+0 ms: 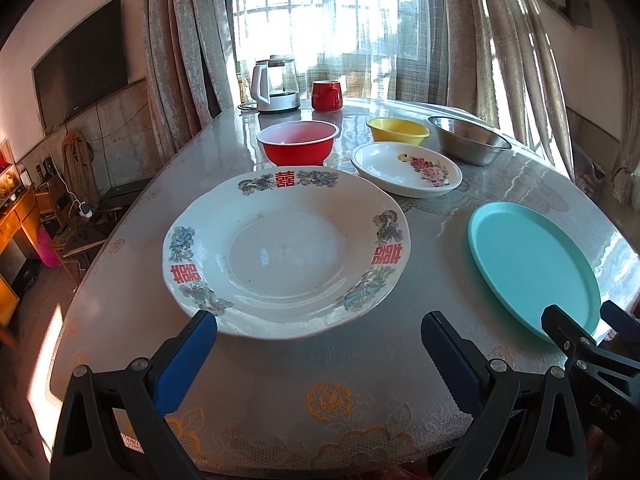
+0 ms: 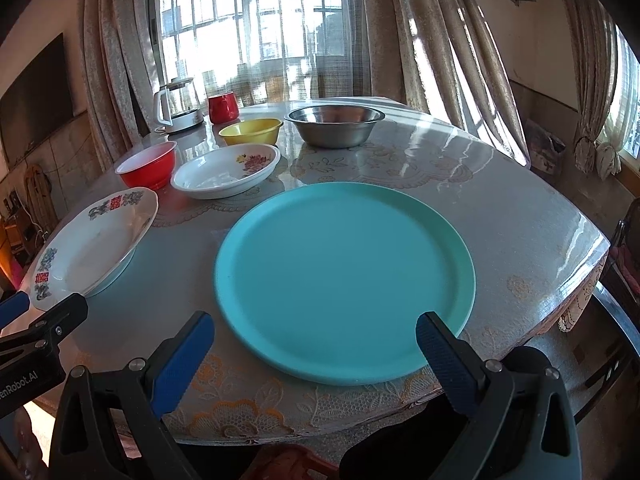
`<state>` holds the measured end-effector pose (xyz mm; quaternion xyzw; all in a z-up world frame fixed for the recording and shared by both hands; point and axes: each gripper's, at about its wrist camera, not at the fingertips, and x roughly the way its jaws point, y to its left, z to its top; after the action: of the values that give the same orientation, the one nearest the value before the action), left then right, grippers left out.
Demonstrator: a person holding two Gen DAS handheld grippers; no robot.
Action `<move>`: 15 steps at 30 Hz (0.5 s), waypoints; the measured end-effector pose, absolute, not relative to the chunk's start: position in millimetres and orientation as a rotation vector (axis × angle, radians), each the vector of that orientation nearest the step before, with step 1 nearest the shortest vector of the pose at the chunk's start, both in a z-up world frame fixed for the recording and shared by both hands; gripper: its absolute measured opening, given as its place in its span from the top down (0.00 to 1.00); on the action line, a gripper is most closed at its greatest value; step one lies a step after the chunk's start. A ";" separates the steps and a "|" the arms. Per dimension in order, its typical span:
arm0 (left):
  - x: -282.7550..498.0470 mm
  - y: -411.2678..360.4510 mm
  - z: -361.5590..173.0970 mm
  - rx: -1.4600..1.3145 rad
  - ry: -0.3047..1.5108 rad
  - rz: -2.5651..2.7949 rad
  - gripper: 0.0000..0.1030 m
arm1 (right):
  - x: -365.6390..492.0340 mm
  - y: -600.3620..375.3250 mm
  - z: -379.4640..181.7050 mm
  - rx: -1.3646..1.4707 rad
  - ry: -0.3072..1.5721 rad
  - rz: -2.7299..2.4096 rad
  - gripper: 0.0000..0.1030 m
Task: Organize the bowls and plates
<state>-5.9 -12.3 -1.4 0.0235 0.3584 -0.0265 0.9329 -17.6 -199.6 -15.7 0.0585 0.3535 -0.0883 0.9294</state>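
Ahead of both tongs – left [image 1: 320,326], right [image 2: 316,326], each spread apart – three plates [image 2: 344,280], three bowls [image 2: 335,125] on a lace-covered desk [image 2: 500,216] by curtained windows.

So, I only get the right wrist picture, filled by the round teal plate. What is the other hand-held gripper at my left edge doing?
Observer: The left hand-held gripper is open, pointed at the white deep plate with red characters.
Operator: Is it gripping the plate?
Observer: No, its blue fingers stand wide apart, nothing clamped.
Operator: I count two red characters.
Observer: The left wrist view shows three on the rim.
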 end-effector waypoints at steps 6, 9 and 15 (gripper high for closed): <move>-6.8 -13.0 -0.5 0.052 0.729 -0.050 0.00 | -18.0 -199.0 -16.7 0.120 0.724 -0.179 0.00; -7.2 -12.8 -0.3 0.053 0.730 -0.050 0.00 | -18.9 -198.9 -16.5 0.120 0.721 -0.179 0.00; -7.8 -12.3 -0.5 0.049 0.731 -0.053 0.00 | -19.1 -197.2 -16.2 0.117 0.715 -0.178 0.00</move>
<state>-7.8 -12.3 -0.5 0.0242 0.3572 -0.0259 0.9333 -19.1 -197.2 -16.2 0.0570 0.3494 -0.0871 0.9312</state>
